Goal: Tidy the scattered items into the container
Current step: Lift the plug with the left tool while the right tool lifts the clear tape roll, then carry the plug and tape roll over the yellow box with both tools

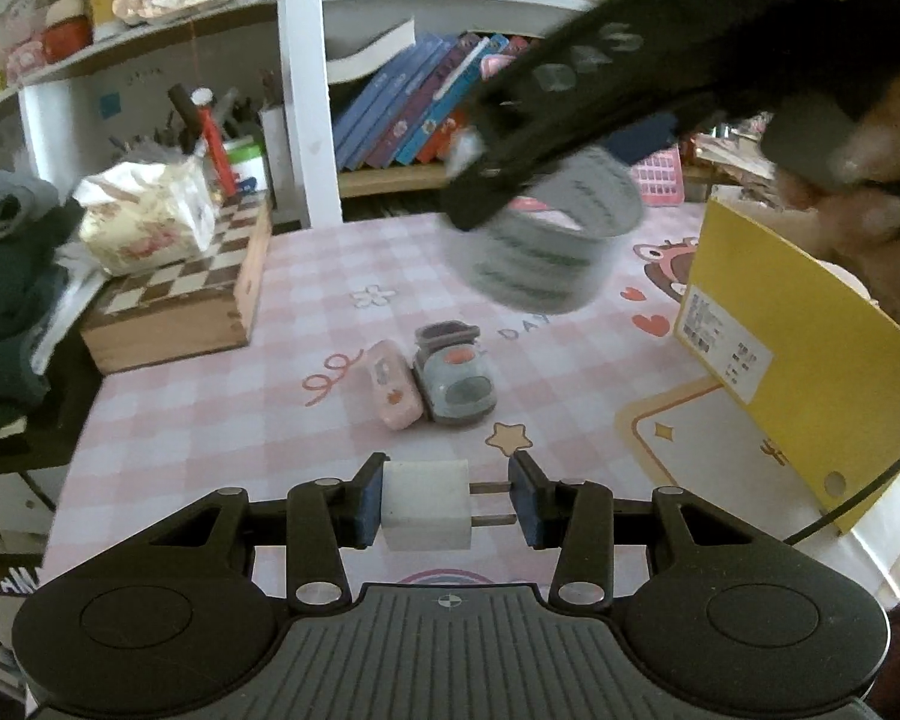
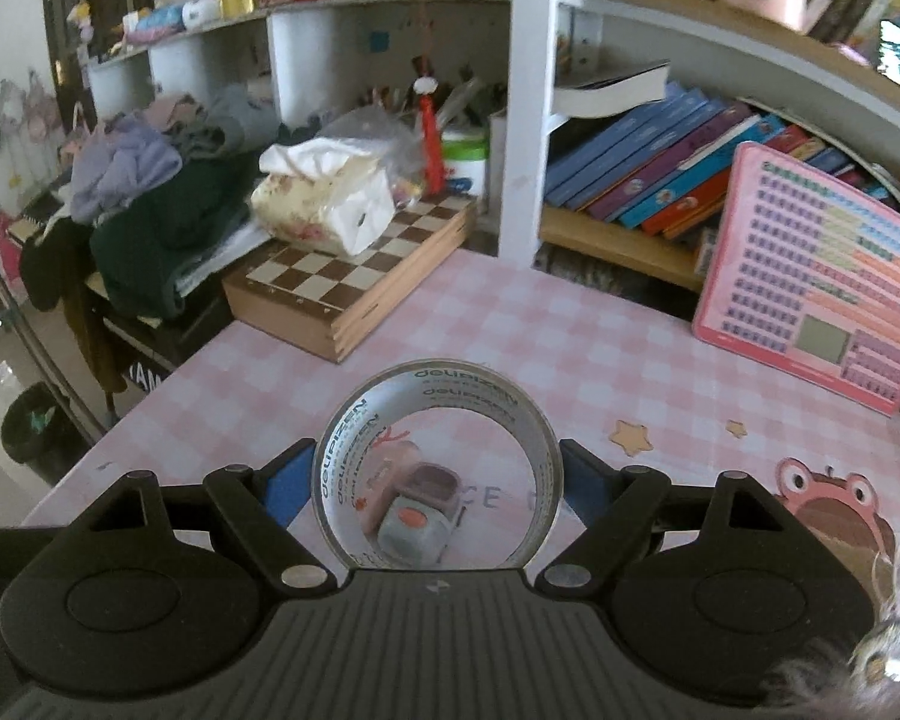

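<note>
My left gripper is shut on a white plug adapter, its prongs pointing right, held above the pink checked table. My right gripper is shut on a roll of clear tape; it shows blurred in the left wrist view, raised above the table. A pink case and a grey-blue toy car lie side by side on the table, and show through the tape roll. A yellow box stands at the right.
A wooden chessboard box with a tissue pack sits at the back left. Bookshelves with books line the back. A pink keyboard toy leans at the right. Clothes pile at the left.
</note>
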Available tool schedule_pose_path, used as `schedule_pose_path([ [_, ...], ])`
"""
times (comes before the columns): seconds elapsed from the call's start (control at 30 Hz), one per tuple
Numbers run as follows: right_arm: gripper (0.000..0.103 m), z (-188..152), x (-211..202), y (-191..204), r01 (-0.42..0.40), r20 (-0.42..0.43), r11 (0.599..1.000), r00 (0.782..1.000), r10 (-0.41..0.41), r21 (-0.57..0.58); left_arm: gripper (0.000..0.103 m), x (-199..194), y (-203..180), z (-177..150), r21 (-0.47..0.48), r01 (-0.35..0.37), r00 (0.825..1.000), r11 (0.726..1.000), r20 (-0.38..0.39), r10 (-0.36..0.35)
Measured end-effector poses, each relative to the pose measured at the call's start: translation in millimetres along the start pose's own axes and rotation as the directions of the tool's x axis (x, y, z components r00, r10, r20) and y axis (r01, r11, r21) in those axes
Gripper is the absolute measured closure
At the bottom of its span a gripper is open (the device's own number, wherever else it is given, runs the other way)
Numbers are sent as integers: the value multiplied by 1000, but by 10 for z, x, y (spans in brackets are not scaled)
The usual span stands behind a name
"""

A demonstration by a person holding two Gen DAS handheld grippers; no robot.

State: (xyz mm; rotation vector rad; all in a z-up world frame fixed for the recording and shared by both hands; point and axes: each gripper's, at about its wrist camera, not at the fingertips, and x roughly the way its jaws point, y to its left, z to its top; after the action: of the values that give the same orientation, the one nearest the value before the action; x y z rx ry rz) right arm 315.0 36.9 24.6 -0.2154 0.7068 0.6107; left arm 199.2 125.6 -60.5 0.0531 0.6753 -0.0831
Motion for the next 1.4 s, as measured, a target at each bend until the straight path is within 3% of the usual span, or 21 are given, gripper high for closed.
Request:
schedule_pose_path([
  [0.77, 20, -569, -1045, 195, 44, 58, 995, 997, -50, 92, 61, -901, 10, -134, 14, 24, 996, 1000, 81, -25],
  [1.4, 20, -1211, -1615, 550, 74, 45, 987, 996, -81, 142, 61, -1597, -143, -277, 73, 119, 984, 990, 127, -128],
])
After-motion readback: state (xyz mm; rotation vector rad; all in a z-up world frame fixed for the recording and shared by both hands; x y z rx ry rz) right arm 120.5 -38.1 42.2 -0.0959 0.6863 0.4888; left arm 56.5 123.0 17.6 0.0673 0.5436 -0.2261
